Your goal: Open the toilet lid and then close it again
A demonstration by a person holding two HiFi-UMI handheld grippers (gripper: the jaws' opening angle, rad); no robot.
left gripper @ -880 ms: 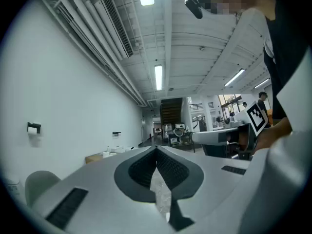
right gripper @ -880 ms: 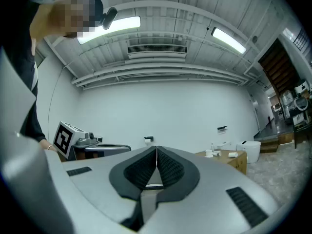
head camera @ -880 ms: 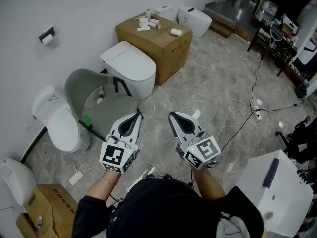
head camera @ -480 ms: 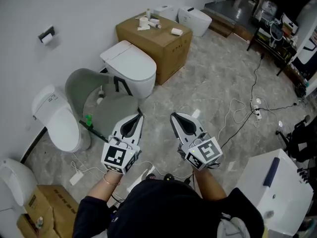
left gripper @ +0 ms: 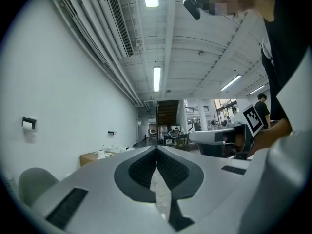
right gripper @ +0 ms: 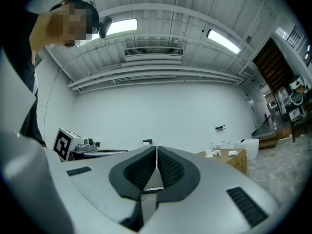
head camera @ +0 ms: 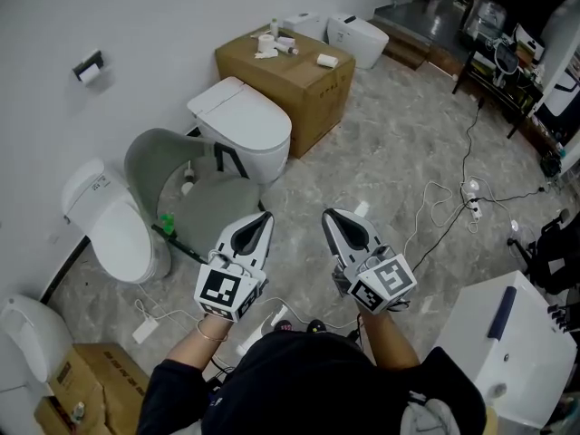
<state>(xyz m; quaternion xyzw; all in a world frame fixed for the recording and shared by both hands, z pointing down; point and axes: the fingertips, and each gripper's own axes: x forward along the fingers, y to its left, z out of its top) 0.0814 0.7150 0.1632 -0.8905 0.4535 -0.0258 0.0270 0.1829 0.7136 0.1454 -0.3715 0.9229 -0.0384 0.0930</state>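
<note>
A white toilet (head camera: 243, 120) with its lid down stands against the wall, ahead of me. My left gripper (head camera: 261, 217) is shut and empty, held above the floor in front of it. My right gripper (head camera: 332, 216) is shut and empty too, a little to the right. In the left gripper view the left gripper (left gripper: 156, 149) points level across the room, jaws touching. In the right gripper view the right gripper (right gripper: 156, 149) points at the white wall, jaws touching. Both grippers are well short of the toilet.
A grey chair (head camera: 177, 175) sits left of the toilet. A cardboard box (head camera: 288, 69) with small items stands to its right. Another white toilet (head camera: 107, 223) lies at the left. Cables (head camera: 444, 208) run over the stone floor. A white unit (head camera: 497, 343) is at lower right.
Both grippers sit slightly lower and further right in the head view than before; the scene shifted a little as the head moved. Both stayed shut.
</note>
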